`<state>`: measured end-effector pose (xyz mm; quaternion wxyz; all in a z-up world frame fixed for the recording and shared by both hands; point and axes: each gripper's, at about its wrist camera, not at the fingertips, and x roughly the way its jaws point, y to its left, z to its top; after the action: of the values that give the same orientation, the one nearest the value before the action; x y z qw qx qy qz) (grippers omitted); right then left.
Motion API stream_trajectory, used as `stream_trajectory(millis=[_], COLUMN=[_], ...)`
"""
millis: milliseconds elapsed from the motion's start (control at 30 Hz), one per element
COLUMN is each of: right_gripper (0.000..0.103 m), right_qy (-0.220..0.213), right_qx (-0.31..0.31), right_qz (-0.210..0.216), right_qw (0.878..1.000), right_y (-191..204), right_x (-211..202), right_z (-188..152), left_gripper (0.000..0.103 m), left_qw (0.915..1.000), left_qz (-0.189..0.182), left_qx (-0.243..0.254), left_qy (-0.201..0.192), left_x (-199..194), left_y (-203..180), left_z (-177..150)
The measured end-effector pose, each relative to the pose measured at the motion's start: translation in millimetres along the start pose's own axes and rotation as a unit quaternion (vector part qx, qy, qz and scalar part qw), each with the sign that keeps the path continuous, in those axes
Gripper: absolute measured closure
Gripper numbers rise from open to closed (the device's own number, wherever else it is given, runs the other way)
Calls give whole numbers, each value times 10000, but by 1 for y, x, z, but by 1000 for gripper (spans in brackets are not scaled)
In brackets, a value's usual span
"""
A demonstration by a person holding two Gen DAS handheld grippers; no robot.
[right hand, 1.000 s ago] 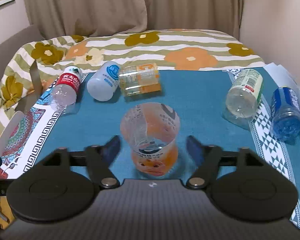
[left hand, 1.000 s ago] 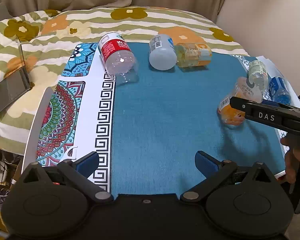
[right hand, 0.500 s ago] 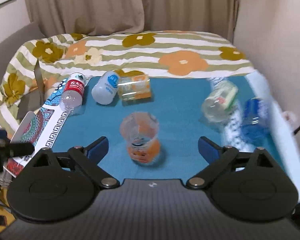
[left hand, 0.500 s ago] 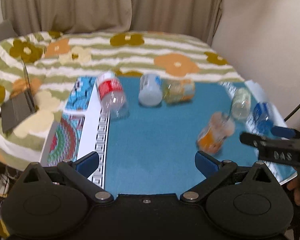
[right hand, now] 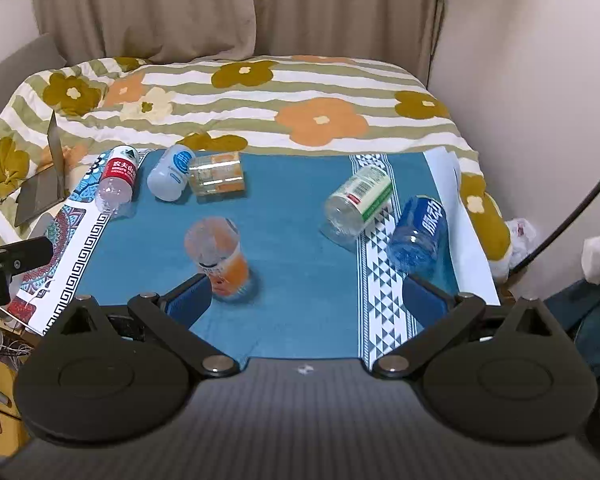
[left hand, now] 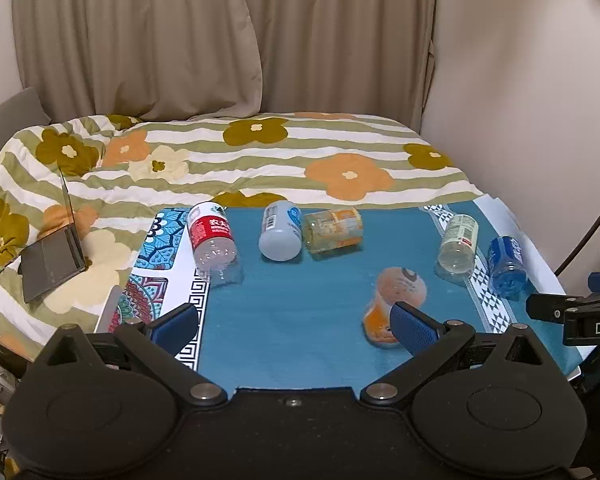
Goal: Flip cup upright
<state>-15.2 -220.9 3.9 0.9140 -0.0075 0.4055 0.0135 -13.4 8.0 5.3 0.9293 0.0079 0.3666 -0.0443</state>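
Orange-printed clear plastic cup (right hand: 217,258) stands upright on the teal mat (right hand: 292,280), mouth up, orange band at its base, near the mat's front edge. In the left wrist view the same cup (left hand: 396,300) sits just behind that gripper's right fingertip, which overlaps its lower part; contact cannot be judged.

Left gripper (left hand: 294,322): jaws spread wide, nothing between the blue pads, held over the mat's front edge. Right gripper (right hand: 306,300): jaws likewise wide apart and empty; the cup lies just beyond its left fingertip, not between the fingers.

Other containers, all lying on their sides:
- Red-labelled water bottle (right hand: 116,182) at the mat's far-left corner, partly over the patterned cloth (right hand: 66,248).
- White bottle with a blue label (right hand: 168,178) beside it, touching or nearly touching the clear jar with an orange label (right hand: 217,177).
- Clear bottle with a white and green label (right hand: 360,200) on the right, at the edge of the triangle-patterned strip.
- Blue bottle (right hand: 418,236) just right of that, partly on the strip.

The mat rests on a bed with a striped flower-print quilt (right hand: 260,96). An open laptop (left hand: 54,258) sits on the quilt to the left. Beige curtains (left hand: 180,40) hang behind the bed.
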Motion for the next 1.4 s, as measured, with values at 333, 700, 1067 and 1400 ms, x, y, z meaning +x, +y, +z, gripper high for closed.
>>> stream_trajectory(millis=[333, 700, 1067, 1400], right_gripper=[0, 0, 0, 0], right_qy=[-30, -14, 18, 22], right_qx=[96, 198, 230, 223], right_qz=[-1, -9, -54, -52], right_qw=[9999, 9998, 9997, 9997], right_y=[-8, -11, -12, -13], right_x=[-1, -1, 1, 1], right_z=[-6, -8, -9, -9], left_gripper=[0, 0, 0, 0], left_qw=[9999, 9996, 9994, 9993], left_qz=[69, 109, 68, 84], left_qx=[92, 238, 335, 371], left_qy=[-44, -50, -57, -48], left_x=[-1, -1, -1, 0], left_y=[-11, -12, -16, -16], left_z=[-2, -3, -3, -2])
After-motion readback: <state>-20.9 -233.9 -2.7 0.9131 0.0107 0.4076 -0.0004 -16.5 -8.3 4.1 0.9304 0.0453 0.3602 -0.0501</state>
